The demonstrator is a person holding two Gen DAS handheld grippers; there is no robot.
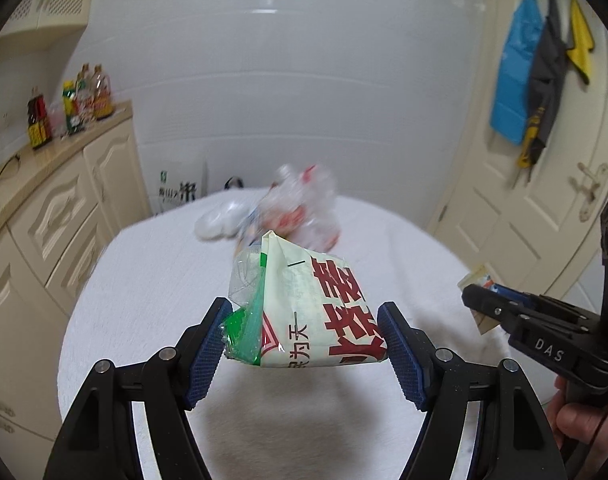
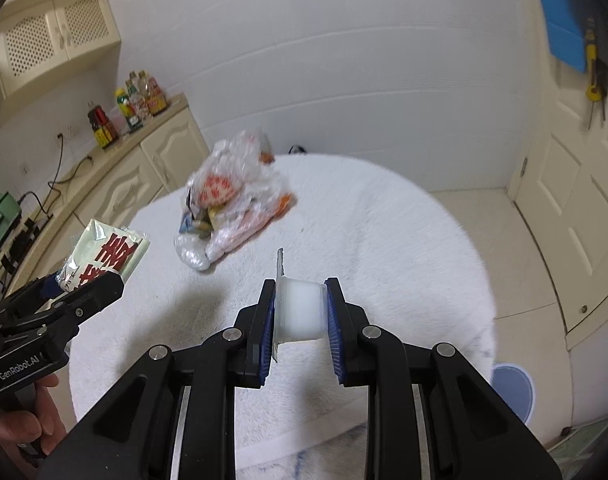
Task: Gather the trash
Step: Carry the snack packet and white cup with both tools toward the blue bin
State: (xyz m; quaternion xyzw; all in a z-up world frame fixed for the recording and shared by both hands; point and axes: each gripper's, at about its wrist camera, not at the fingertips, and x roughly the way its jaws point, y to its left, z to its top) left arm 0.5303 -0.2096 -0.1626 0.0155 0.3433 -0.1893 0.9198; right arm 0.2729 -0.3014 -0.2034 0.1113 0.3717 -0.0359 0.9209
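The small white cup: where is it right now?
Right wrist view, centre: the small white cup is clamped in the right tongs, above the white table.

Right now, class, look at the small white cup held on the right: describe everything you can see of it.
The small white cup looks like thin, milky, translucent plastic, a squat tub with a flat flanged rim. A peeled foil lid flap sticks up from that rim. It lies on its side, rim toward the left pad. The right hand-held gripper is shut on it, blue pads pressing rim and base. It hangs clear above the white fuzzy table cover, touching nothing else.
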